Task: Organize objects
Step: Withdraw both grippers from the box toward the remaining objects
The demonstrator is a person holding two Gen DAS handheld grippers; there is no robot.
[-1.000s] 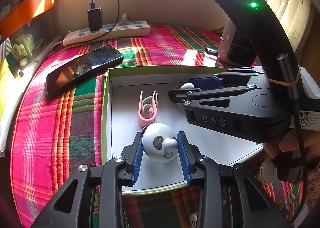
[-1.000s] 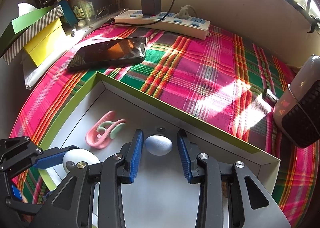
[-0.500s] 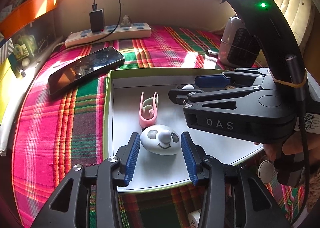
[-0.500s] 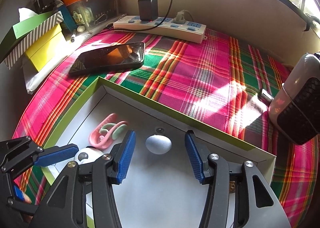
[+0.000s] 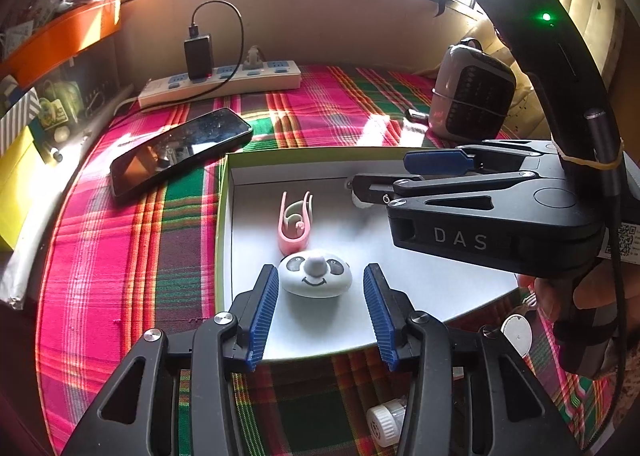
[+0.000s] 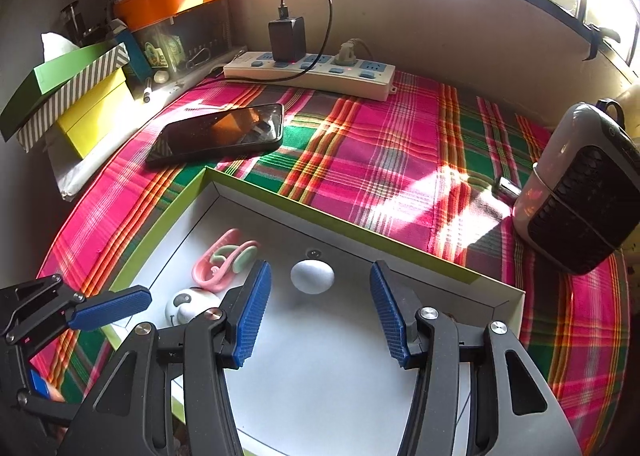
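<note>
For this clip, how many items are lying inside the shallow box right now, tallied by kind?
Panda-face piece: 1
Pink and green clip: 1
Plain white oval piece: 1
Total in the box: 3

— What can't you make out from my left claw's camera?
— My right gripper [image 5: 370,183] covers most of the white oval piece [image 5: 359,203]; only a sliver shows. A white ribbed cap [image 5: 383,424] sits half behind my own finger.

— And from the right camera?
— The panda-face piece [image 6: 188,306] is partly behind my finger; the heater [image 6: 580,191] runs off the edge.
</note>
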